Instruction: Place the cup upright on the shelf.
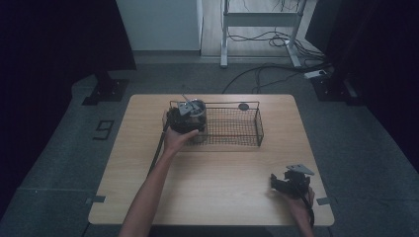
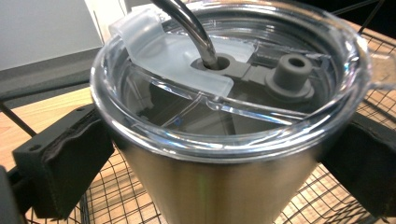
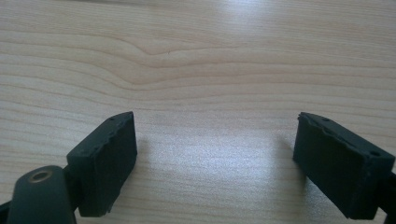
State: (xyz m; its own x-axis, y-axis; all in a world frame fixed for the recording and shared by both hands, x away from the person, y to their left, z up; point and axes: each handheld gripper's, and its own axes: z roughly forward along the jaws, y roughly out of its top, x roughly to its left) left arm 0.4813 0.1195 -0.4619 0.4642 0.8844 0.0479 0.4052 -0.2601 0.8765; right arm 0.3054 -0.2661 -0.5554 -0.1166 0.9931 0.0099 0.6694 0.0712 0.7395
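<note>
A steel tumbler (image 2: 219,186) with a clear lid and a metal straw (image 2: 196,32) stands upright in the left end of a black wire basket (image 1: 260,126). My left gripper (image 1: 190,122) reaches around the tumbler (image 1: 198,104) just under the lid. Its pads (image 2: 65,158) flank the steel wall at full spread, barely apart from it, so it is open. At the table's front right my right gripper (image 1: 277,183) rests low over bare wood. The right gripper (image 3: 215,158) is open, with nothing between its pads (image 3: 105,163).
The basket sits at the back middle of the wooden table (image 1: 212,187), its right part holding nothing. A small dark round object (image 1: 243,106) lies just behind the basket. Cables (image 1: 262,74) and stand feet are on the floor beyond the table.
</note>
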